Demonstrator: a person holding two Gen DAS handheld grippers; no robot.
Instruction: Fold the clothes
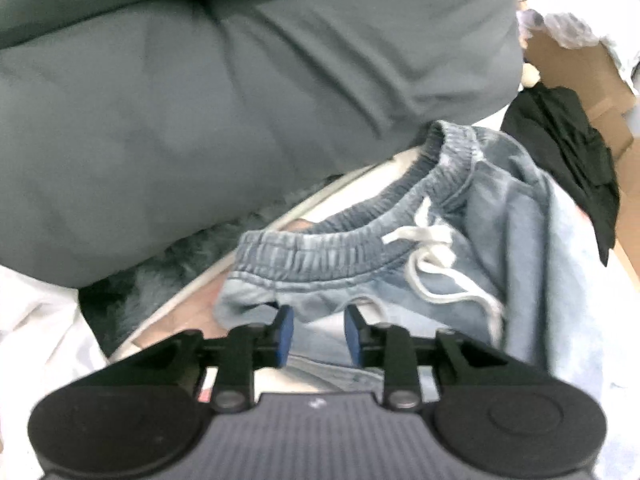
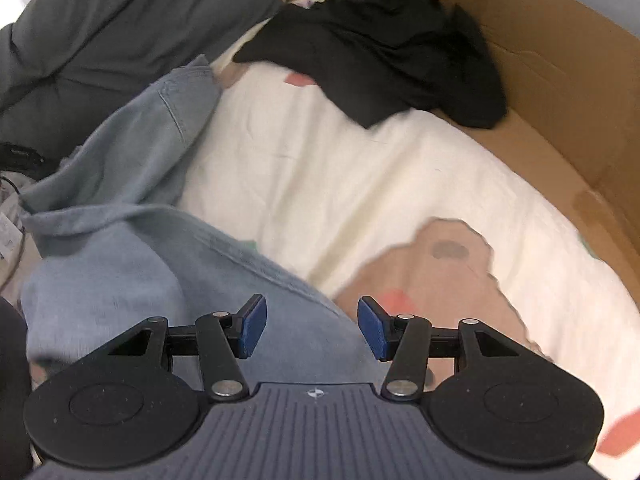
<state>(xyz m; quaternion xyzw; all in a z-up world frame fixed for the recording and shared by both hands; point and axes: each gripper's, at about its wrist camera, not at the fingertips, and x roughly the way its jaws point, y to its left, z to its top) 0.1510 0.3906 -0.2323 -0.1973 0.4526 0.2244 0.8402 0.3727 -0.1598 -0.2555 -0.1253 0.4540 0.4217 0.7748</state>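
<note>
Light blue washed shorts (image 1: 460,216) with an elastic waistband and a white drawstring (image 1: 428,256) lie crumpled on the bed. My left gripper (image 1: 319,334) is open just below the waistband, its blue pads (image 1: 285,332) on either side of a fold of the fabric. In the right wrist view the same blue garment (image 2: 132,216) spreads over the left side. My right gripper (image 2: 312,328) is open and empty above its lower edge, where the cloth meets the sheet.
A cream sheet with a brown and pink print (image 2: 320,168) covers the bed. A large grey duvet (image 1: 240,80) rises behind the shorts. A black garment (image 2: 380,40) lies at the far side, against a cardboard box wall (image 2: 560,72).
</note>
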